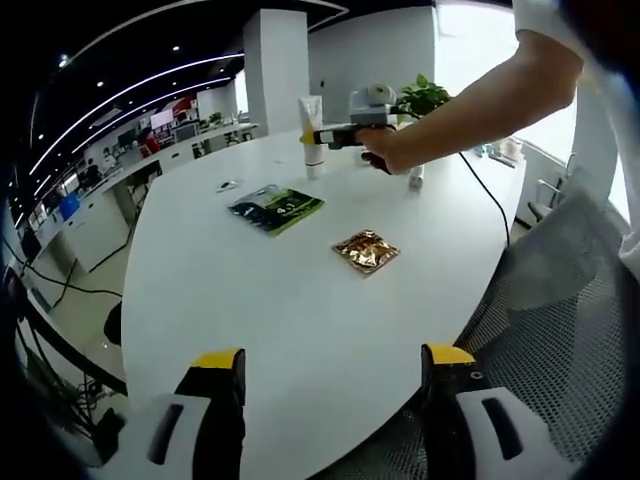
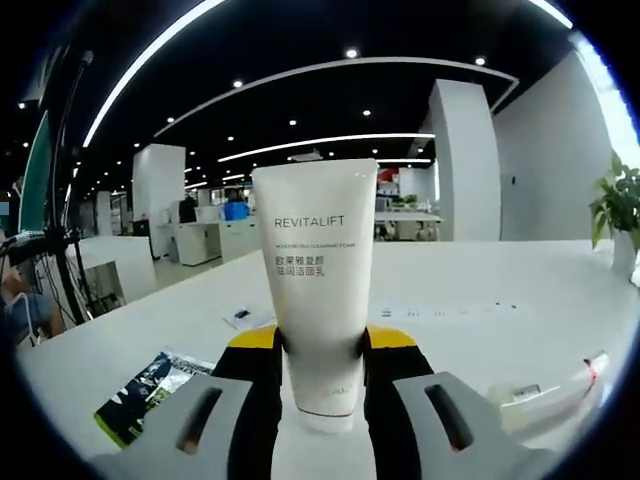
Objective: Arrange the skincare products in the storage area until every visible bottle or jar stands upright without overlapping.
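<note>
An open-plan office with strip lights on a dark ceiling and white pillars surrounds a large white oval table point(image 1: 290, 300). In the left gripper view, the left gripper point(image 1: 330, 375) rises from the bottom of the frame over the near table edge, its yellow-tipped black jaws spread wide with nothing between them. Near the centre lie a dark green and black flat sachet point(image 1: 275, 208) and, to its right, a crinkled gold foil packet point(image 1: 366, 250), apart from each other. At upper centre a person's hand point(image 1: 385, 150) holds the right gripper point(image 1: 318, 137) against a white plastic squeeze tube point(image 1: 312, 125) standing upright on its cap.

In the right gripper view, that tube point(image 2: 318, 290), printed REVITALIFT, fills the centre, clamped low down between the right gripper's point(image 2: 320, 345) jaws. The sachet point(image 2: 145, 395) shows at lower left, a potted green plant point(image 2: 620, 215) at the right edge.
</note>
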The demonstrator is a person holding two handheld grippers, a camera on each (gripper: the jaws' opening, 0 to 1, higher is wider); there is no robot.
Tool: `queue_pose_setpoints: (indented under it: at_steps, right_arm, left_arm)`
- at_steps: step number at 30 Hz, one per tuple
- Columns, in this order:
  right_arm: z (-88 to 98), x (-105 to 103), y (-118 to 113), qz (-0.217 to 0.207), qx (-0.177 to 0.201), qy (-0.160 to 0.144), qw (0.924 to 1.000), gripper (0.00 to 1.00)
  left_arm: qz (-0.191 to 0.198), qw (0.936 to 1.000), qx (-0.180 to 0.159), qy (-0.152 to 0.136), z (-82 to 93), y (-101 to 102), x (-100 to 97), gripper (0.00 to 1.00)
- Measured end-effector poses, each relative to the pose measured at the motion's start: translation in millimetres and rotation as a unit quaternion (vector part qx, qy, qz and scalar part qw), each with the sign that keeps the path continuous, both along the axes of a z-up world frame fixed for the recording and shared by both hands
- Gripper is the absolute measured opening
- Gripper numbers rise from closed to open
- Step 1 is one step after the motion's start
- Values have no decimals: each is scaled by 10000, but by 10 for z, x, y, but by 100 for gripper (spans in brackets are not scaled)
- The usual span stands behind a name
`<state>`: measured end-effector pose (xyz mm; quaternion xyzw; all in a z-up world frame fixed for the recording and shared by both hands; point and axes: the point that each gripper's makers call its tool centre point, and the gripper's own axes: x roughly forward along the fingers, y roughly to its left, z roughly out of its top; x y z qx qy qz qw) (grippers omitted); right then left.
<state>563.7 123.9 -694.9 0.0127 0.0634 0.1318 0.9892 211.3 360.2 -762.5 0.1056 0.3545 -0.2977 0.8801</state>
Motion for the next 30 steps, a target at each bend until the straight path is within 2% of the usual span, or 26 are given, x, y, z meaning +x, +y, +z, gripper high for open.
queue_pose_setpoints:
  at_steps: [18, 22, 27, 30]
  right_arm:
    - [-14, -4, 3, -353, -269, 259, 9987, 31]
    - [109, 3, 16, -347, -50, 145, 9993, 44]
    - [188, -57, 45, -255, -55, 145, 9996, 48]
    - [227, -162, 34, -225, -52, 201, 9995, 51]
  left_arm:
    - [-41, 10000, 52, 2, -2, 17, -8, 72]
    - [-30, 10000, 58, -12, 5, 22, -2, 72]
    - [-17, 10000, 66, -44, 17, 27, 8, 72]
    - [-1, 10000, 63, -63, 22, 30, 14, 72]
